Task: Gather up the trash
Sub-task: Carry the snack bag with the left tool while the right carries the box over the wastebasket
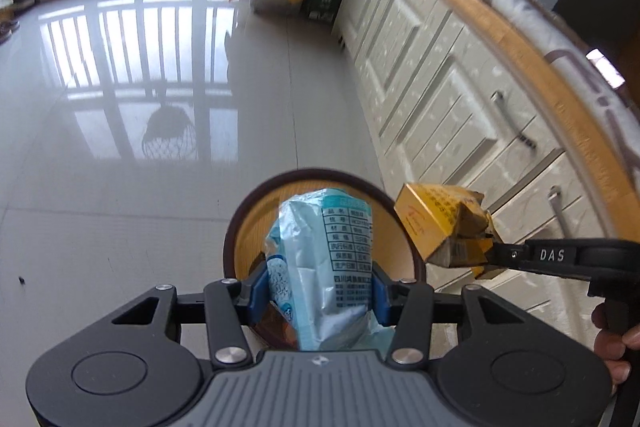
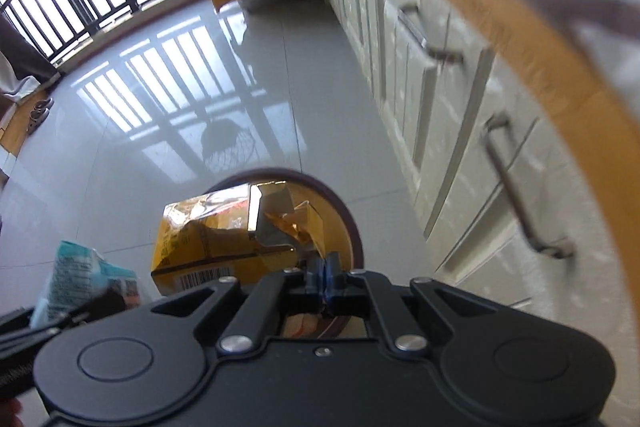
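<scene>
1. Left wrist view: your left gripper [image 1: 318, 297] clamps a crinkled pale blue wrapper [image 1: 320, 259] between its blue pads at bottom centre. Directly behind it sits a round bin [image 1: 400, 223] with a dark rim and orange inside. At right, your right gripper [image 1: 486, 253] pinches a crushed yellow carton [image 1: 440, 223] — white cabinets [image 1: 440, 75] run behind.

2. Right wrist view: the right gripper [image 2: 326, 273] is clenched tight on the yellow carton [image 2: 216, 243] at centre, over the bin [image 2: 352, 223]. The blue wrapper [image 2: 76, 279] shows at lower left — glossy floor [image 2: 160, 67] beyond.
</scene>
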